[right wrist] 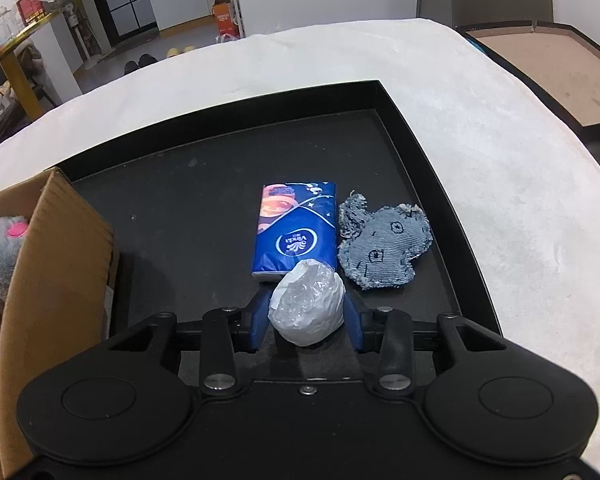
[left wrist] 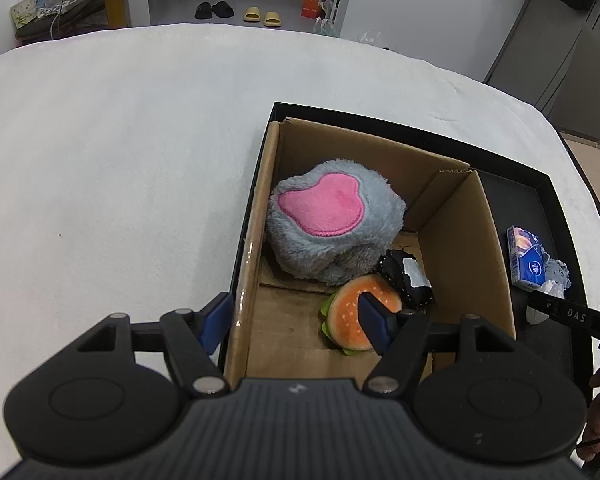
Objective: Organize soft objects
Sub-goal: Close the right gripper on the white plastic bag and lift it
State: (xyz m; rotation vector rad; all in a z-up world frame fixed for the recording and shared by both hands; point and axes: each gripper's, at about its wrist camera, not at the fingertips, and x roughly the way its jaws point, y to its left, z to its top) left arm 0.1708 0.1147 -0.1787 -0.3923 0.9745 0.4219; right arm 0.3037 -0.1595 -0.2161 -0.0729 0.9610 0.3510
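Over black tray (right wrist: 420, 152), right tool (right wrist: 306, 316) clamps white wad (right wrist: 306, 312).

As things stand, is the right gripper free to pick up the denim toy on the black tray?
Probably not yet. The right gripper is closed on a white plastic-wrapped ball. The denim toy lies uncovered beside the tissue pack, so only the full jaws stand in the way.
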